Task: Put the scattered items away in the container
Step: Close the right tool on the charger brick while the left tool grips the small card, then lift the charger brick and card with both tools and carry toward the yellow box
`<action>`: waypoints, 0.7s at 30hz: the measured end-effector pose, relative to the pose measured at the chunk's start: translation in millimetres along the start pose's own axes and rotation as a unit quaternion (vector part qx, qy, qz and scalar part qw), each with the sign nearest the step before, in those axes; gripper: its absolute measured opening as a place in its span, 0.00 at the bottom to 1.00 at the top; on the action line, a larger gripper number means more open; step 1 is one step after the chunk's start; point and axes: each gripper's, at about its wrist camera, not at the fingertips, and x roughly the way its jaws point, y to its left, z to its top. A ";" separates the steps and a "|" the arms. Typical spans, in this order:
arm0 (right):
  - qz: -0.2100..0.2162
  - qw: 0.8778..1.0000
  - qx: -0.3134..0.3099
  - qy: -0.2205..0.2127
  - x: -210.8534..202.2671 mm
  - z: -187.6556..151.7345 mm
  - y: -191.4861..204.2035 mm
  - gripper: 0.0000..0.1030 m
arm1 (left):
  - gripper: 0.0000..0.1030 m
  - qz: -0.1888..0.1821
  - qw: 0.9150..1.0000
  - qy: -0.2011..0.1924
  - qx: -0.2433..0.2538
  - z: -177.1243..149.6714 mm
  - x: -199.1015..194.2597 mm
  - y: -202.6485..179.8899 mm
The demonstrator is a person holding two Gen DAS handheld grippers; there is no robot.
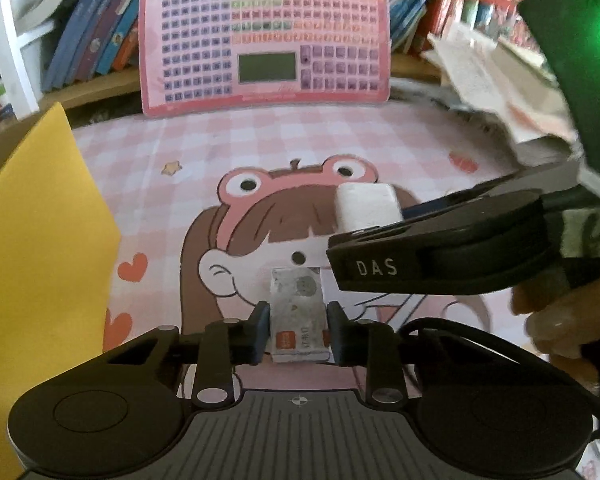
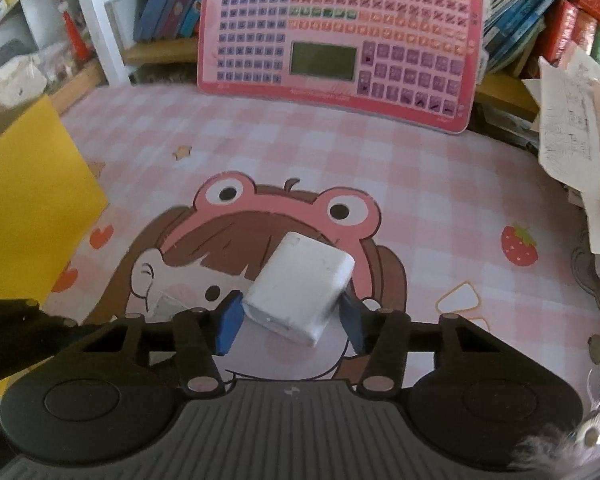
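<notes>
A small white eraser in a grey printed sleeve with an orange label lies on the pink cartoon mat. My left gripper is shut on it, with both blue pads against its sides. A plain white block, larger and set at an angle, sits between the pads of my right gripper, which touch it on both sides. The same white block shows in the left wrist view at the tip of the right tool's black body. The yellow container wall stands at the left.
A pink learning tablet leans upright at the back of the mat. Rows of books fill the shelf behind it. A loose stack of papers overhangs the right edge. A person's hand holds the right tool.
</notes>
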 end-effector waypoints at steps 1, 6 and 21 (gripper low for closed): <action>0.003 1.000 0.002 -0.002 -1.9 -0.5 -0.6 0.46 | 0.28 -0.004 1.000 -0.003 0.005 -0.2 -3.8 -0.7; 0.007 1.000 0.007 -0.009 -14.5 -1.5 1.4 0.45 | 0.28 -0.020 1.000 0.004 -0.001 -1.5 -19.7 1.3; 0.025 0.999 0.044 -0.014 -85.6 -34.6 15.0 0.45 | 0.28 -0.074 0.997 0.003 -0.013 -18.5 -71.7 12.9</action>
